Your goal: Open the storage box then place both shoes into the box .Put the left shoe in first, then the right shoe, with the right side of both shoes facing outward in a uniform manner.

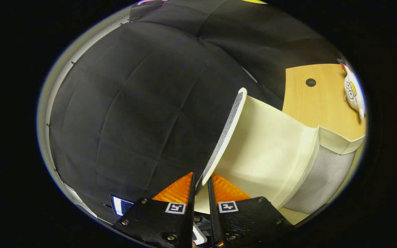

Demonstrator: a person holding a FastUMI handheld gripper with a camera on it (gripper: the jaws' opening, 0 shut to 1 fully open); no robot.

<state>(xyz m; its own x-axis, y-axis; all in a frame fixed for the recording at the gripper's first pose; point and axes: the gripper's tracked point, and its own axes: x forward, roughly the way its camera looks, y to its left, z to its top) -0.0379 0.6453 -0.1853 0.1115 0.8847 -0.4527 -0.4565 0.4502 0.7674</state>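
storage box lid raised | jaws clamped on lid | toy on table

wood table, storage box, plush toy

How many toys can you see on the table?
1. A white plush toy lies on the wooden table, beyond the box lid that the gripper's fingers pinch. Others may be hidden behind the box.

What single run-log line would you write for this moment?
step: opening box | gripper: shut on lid edge | lid: raised, tilted | storage box: open, on wooden table
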